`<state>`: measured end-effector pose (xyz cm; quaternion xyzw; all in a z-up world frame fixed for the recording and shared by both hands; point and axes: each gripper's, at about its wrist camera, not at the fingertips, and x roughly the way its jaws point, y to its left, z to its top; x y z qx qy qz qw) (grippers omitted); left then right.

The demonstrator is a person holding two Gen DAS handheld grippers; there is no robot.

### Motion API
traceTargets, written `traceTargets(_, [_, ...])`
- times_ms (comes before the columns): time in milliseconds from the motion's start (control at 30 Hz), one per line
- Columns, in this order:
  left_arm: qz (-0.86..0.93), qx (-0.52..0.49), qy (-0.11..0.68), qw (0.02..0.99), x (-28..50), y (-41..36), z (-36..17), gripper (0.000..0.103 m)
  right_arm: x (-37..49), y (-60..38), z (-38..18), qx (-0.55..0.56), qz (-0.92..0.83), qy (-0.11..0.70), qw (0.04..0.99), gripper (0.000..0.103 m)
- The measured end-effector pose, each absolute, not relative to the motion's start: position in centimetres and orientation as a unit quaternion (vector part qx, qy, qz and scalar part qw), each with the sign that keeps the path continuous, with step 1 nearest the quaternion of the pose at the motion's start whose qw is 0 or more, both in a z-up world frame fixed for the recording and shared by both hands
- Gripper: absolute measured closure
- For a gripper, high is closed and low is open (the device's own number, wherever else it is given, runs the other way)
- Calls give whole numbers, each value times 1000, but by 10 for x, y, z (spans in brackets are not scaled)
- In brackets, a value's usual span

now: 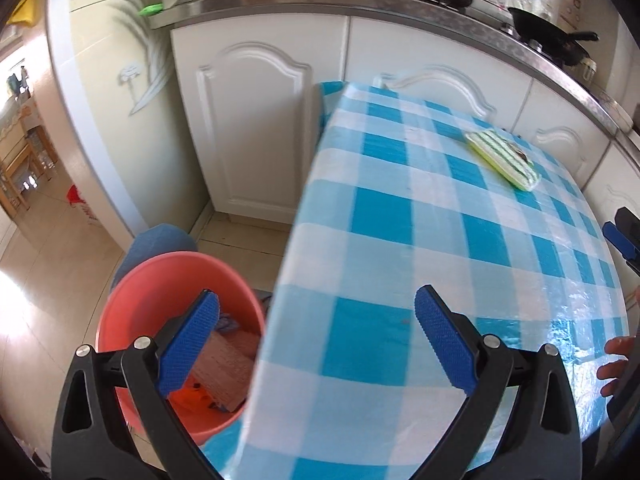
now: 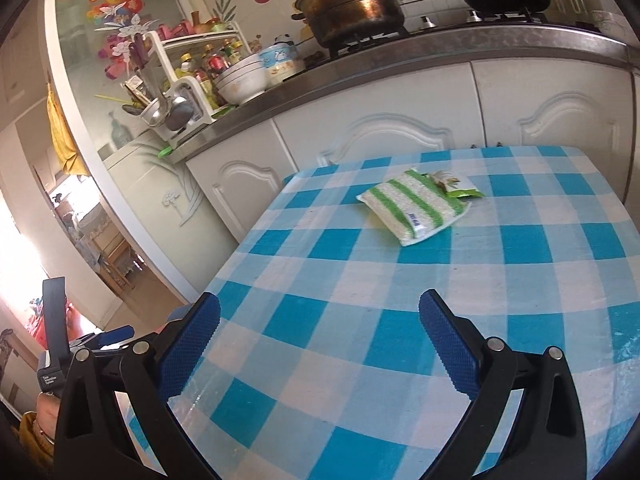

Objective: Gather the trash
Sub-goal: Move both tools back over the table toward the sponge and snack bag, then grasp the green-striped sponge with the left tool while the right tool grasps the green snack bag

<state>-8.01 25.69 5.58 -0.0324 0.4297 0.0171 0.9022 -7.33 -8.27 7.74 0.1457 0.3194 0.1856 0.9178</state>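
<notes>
While both ribbed blue tongs, left (image 1: 316, 320) and right (image 2: 320, 324), gape empty, a striped cloth (image 2: 414, 210) lies flat on glossy checked tablecloth (image 2: 360, 320).

Your views are bright; daylight blows out the floor (image 1: 24, 280) at left, glare streaks the tablecloth (image 1: 580, 320), edges bend strongly.

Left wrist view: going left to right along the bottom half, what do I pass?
Red bucket on the floor, with trash in it → left gripper, open → checked tablecloth → person's fingers at the right edge.
</notes>
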Motion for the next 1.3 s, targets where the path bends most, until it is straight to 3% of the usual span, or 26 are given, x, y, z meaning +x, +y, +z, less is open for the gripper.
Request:
traceTargets(700, [-86, -8, 431, 898, -14, 129, 54, 4, 0, -170, 58, 134, 133, 348, 918, 5])
traceTargets(1300, [-119, -57, 441, 888, 45, 93, 44, 4, 124, -177, 35, 163, 167, 395, 888, 5])
